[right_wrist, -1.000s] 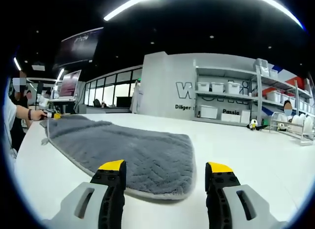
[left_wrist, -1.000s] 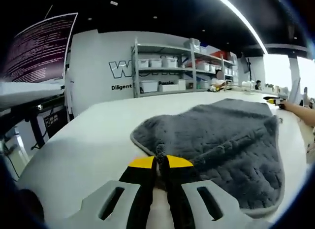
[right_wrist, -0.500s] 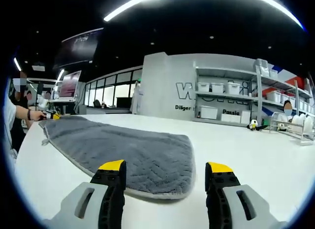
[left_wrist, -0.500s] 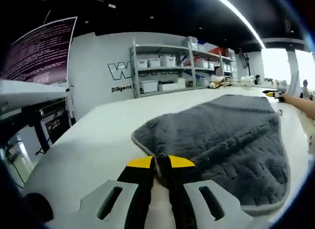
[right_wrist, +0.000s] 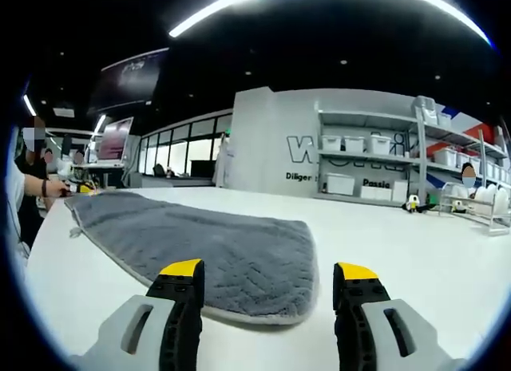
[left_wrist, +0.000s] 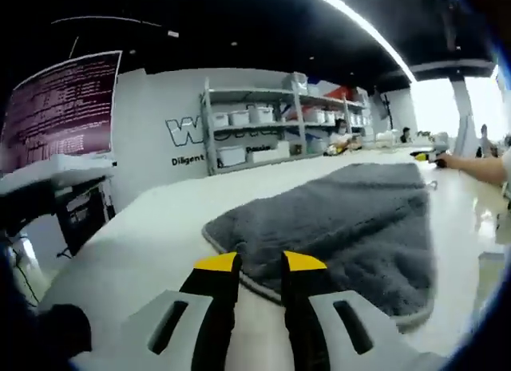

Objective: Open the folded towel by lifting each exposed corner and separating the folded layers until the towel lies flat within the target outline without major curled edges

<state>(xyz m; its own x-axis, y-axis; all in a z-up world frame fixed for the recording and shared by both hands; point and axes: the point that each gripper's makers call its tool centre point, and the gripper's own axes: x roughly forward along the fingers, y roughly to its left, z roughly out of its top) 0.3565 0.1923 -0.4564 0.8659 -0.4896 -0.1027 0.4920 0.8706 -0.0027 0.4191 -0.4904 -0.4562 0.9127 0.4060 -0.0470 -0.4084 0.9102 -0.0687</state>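
On the white desk (right_wrist: 415,251) the grey towel (left_wrist: 343,219) lies spread; the left tongs (left_wrist: 259,263) stand slightly parted at its corner, the right tongs (right_wrist: 270,269) wide apart, both holding nothing.

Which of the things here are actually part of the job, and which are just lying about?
Part of the job:
- towel
- left gripper, jaws slightly apart at the towel's near corner
- right gripper, open, short of the towel's edge
- table

Just there:
- shelves with bins
- screen
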